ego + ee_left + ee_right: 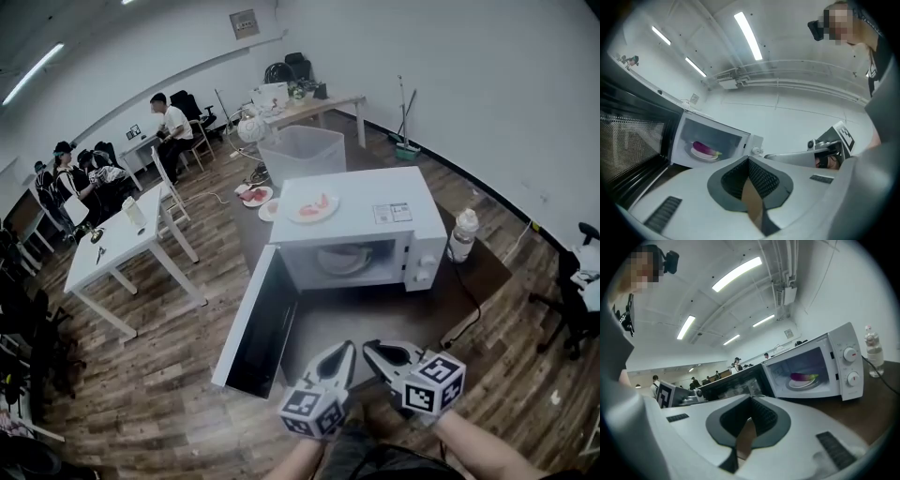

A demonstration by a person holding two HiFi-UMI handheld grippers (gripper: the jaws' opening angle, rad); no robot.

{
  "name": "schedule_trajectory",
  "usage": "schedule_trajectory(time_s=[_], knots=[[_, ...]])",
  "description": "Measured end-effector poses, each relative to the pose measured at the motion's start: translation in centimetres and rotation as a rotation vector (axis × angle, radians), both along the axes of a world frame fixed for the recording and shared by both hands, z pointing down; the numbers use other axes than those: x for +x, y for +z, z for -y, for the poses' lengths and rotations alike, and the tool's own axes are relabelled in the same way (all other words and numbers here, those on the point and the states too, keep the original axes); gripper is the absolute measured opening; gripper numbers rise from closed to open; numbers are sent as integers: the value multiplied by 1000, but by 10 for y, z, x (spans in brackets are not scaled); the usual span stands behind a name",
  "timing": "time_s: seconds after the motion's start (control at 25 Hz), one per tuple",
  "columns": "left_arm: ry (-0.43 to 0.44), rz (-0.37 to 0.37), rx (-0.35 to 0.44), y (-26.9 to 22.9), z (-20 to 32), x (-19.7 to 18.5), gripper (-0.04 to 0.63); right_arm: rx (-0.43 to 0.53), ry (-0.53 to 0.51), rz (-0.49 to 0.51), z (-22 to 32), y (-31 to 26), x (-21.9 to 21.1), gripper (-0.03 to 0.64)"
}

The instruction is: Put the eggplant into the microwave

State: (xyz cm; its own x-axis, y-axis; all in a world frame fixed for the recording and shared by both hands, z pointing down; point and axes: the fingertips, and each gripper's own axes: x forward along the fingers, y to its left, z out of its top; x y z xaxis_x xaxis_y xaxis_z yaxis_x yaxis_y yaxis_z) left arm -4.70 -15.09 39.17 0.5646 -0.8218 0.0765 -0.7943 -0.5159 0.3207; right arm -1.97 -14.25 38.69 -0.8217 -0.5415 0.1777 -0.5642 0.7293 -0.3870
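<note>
already the purple eggplant (804,377) lies on the white plate (800,384) inside the open microwave (843,390), ahead and to the right of the right gripper (750,403) and ahead and to the left of the left gripper (747,161). both grippers sit well back from the oven, each with its jaws pressed together on nothing. the placing looks done; at most the door (258,328), hanging wide just ahead of the left gripper, seems left to swing closed.

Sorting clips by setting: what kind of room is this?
Probably a shared office or lab, not a kitchen: people sit at the back, a white desk stands nearby, and the microwave sits on a brown table.
</note>
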Motion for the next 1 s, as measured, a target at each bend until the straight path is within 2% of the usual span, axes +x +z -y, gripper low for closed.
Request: schedule_trajectory(time_s=[0.2,0.36,0.52,0.84,1.0], knots=[[29,-13,-1,-10,-22,5,-3,4,-38,21,-23,-14,0,2],[1,-25,-6,-13,-36,2,-3,26,-55,22,-37,-21,-1,2],[-37,-93,-29,-15,-53,-5,-3,25,-73,33,-53,-22,-1,1],[-140,-126,-18,-19,-78,-20,-3,63,-64,39,-76,-34,5,0],[-155,-126,-19,-20,-85,-19,-3,56,-54,53,-83,-35,12,0]])
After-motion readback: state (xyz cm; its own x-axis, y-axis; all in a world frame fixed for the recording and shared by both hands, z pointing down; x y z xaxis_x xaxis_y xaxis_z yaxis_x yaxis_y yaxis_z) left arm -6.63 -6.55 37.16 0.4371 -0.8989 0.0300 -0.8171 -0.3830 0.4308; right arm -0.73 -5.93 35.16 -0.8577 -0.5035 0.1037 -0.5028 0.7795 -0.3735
